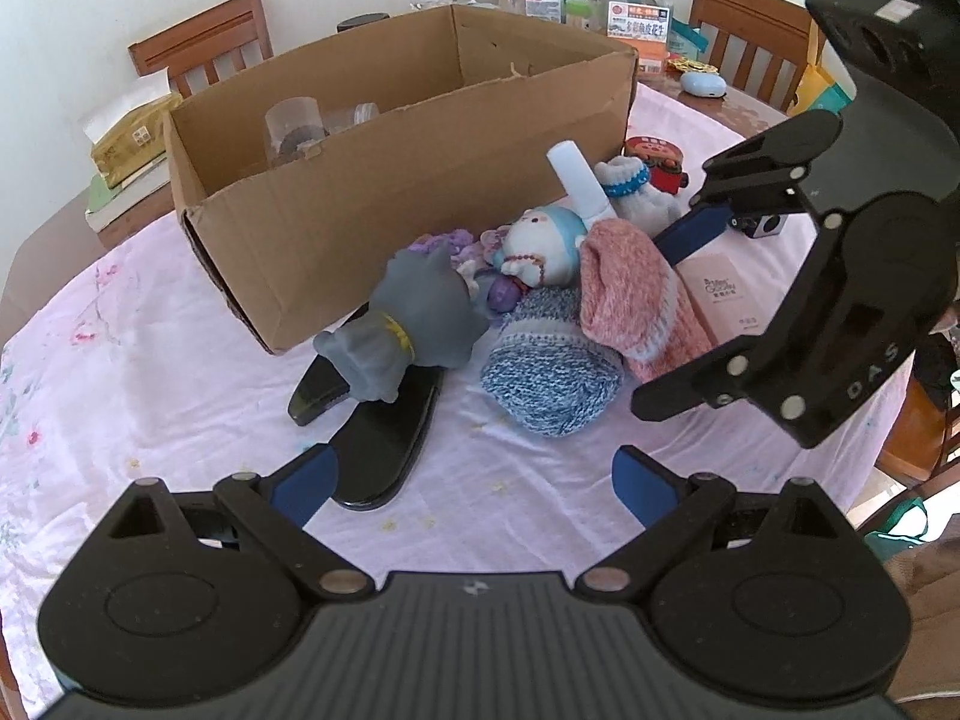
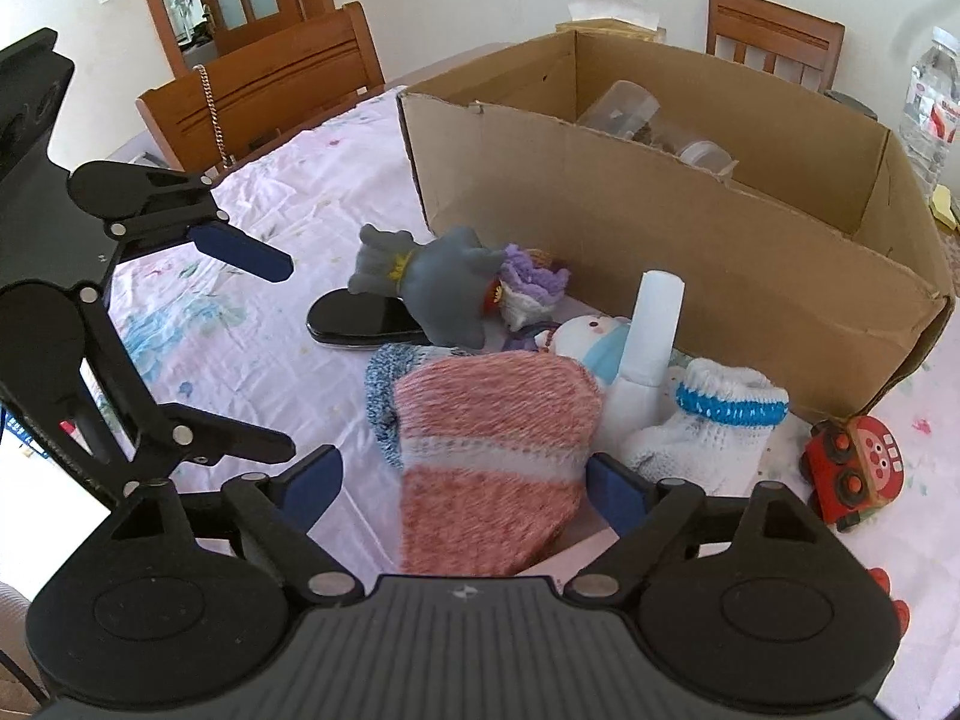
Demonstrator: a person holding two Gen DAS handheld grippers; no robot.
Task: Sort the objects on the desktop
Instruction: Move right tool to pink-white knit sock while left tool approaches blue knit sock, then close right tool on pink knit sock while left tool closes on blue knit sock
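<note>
Socks, toys and small oddments lie heaped on the pink-clothed worktop (image 1: 150, 372), pressed against the long near wall of the cardboard box (image 1: 384, 180), which stands toward the far edge and already holds a couple of clear plastic containers (image 2: 624, 105). Next in size is the pink sock (image 2: 492, 456), draped over a blue knitted sock (image 1: 552, 378) in the middle of the heap; a grey cat toy (image 1: 414, 324) rests partly on a black glossy case (image 1: 372, 438) on the side nearer the box's short end. Behind them lie a white doll with a blue hood (image 1: 543, 243), a white tube (image 2: 654, 324), a white sock with a blue band (image 2: 714, 414) and a red toy car (image 2: 852, 474) near the box's other corner. The step in hand looks like the pick of the pink sock: the right gripper (image 2: 462, 480) has its fingers (image 2: 618, 492) spread either side of the sock, one blue pad just at its edge, the other clear of it, so nothing is clamped yet. The left gripper (image 1: 474, 489) hovers with fingers apart and empty above bare cloth near the black case. The next move probably calls for squeezing the soft, loose sock firmly, lifting it clear without dragging the blue sock beneath, and carrying it over the box wall.
</note>
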